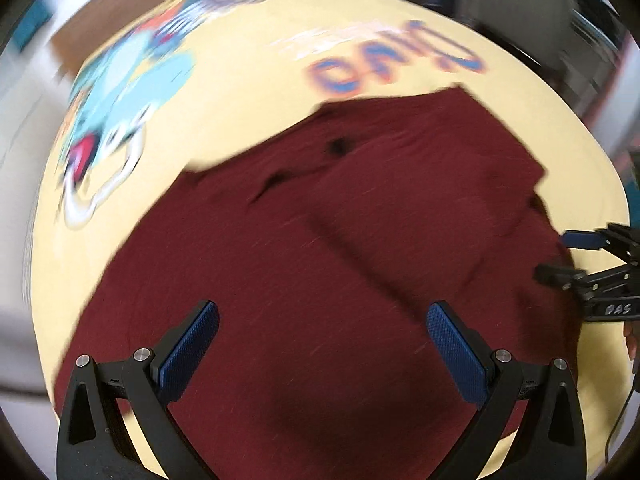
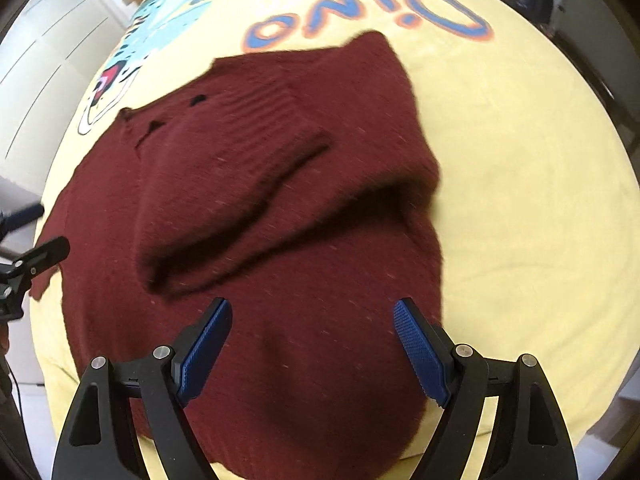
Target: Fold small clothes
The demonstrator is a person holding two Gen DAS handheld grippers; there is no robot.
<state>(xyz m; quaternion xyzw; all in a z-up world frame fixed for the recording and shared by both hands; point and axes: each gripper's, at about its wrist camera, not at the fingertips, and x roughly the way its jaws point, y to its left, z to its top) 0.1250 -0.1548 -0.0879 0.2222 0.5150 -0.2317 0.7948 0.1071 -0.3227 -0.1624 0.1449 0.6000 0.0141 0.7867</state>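
The left gripper (image 1: 322, 316) hangs over the sweater with its jaws spread wide and nothing between the blue pads (image 1: 188, 354); below the gap lies only dark red knit; the right gripper (image 2: 312, 312) is likewise wide apart and empty, its blue pads (image 2: 420, 354) poised above the near part of the same garment; each tool also shows at the edge of the other's view, the right gripper (image 1: 560, 254) at the right-hand border of the left wrist view, beside the garment's edge there, and the left gripper (image 2: 48, 230) at the left-hand border of the right wrist view, near the opposite edge, both with fingers apart; the maroon sweater (image 2: 248, 216) lies spread on a pale yellow blanket (image 2: 520, 184), filling most of the middle of both views; a sleeve (image 2: 248, 168) with a ribbed cuff is folded across the body, lying diagonally on top of it; small dark marks sit near the far side of the knit, though whether they are buttons cannot be told; beyond the sweater the blanket carries blue and orange "Dino" lettering (image 2: 368, 16) and a light blue cartoon dinosaur (image 2: 168, 16); the left wrist view is smeared by motion blur, so finer detail there is lost.
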